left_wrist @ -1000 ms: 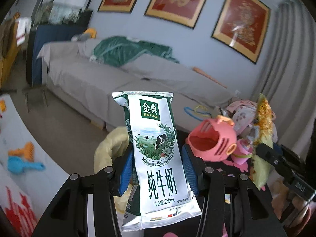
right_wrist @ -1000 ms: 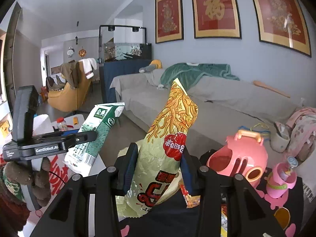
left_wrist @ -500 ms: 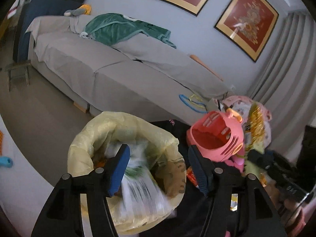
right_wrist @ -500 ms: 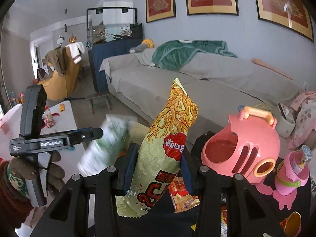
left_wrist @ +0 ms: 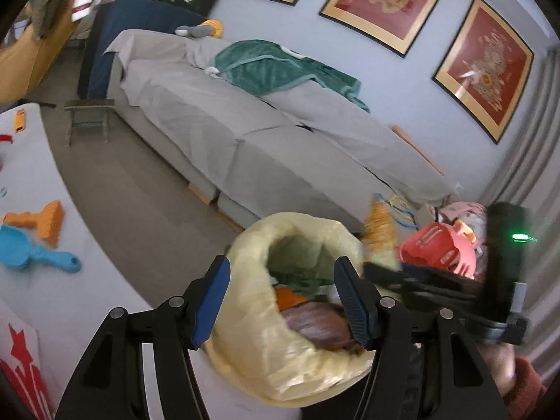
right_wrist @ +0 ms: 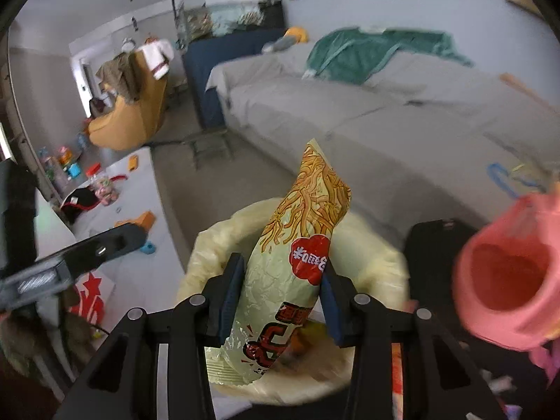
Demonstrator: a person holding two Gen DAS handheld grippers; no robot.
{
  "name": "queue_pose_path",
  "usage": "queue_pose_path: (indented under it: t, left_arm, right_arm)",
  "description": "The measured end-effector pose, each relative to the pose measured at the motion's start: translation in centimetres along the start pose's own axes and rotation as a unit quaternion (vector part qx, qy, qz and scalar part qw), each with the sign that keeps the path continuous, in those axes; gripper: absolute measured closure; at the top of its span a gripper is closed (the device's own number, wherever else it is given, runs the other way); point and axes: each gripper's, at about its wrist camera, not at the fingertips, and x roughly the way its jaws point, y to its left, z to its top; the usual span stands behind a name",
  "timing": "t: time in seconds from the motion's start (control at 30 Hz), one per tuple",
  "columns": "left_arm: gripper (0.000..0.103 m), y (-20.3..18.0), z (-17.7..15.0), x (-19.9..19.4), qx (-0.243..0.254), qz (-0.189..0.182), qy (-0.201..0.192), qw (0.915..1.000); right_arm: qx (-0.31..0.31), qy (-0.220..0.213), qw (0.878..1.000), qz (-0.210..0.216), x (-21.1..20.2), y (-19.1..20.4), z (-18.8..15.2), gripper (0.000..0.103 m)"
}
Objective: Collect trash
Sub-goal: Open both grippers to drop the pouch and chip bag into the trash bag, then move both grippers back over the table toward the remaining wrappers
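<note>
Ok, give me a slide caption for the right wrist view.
Right gripper holds a snack packet above the yellow trash bag.

Yellow snack bag (right_wrist: 297,280) upright over trash bag (right_wrist: 371,245)

Both wrist views angled down, close above yellow bag (left_wrist: 280,343), sofa (left_wrist: 245,133) beyond
</note>
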Motion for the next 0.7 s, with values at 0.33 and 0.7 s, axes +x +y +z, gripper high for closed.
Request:
queue_pose_path:
  t: [0.33, 0.7]
  left_arm:
    - [0.040, 3.0, -0.8, 0.0, -0.027, 0.011, 0.001, 0.9996]
    - [0.040, 0.9, -0.7, -0.6, -0.021, 0.006, 0.001, 0.9998]
  right_arm:
    - [0.011, 0.195, 0.981, -0.015, 10.7, -1.1, -2.8, 0.064]
    - [0.007, 0.117, 0.993, -0.010, 4.3, -1.1, -2.4, 0.052]
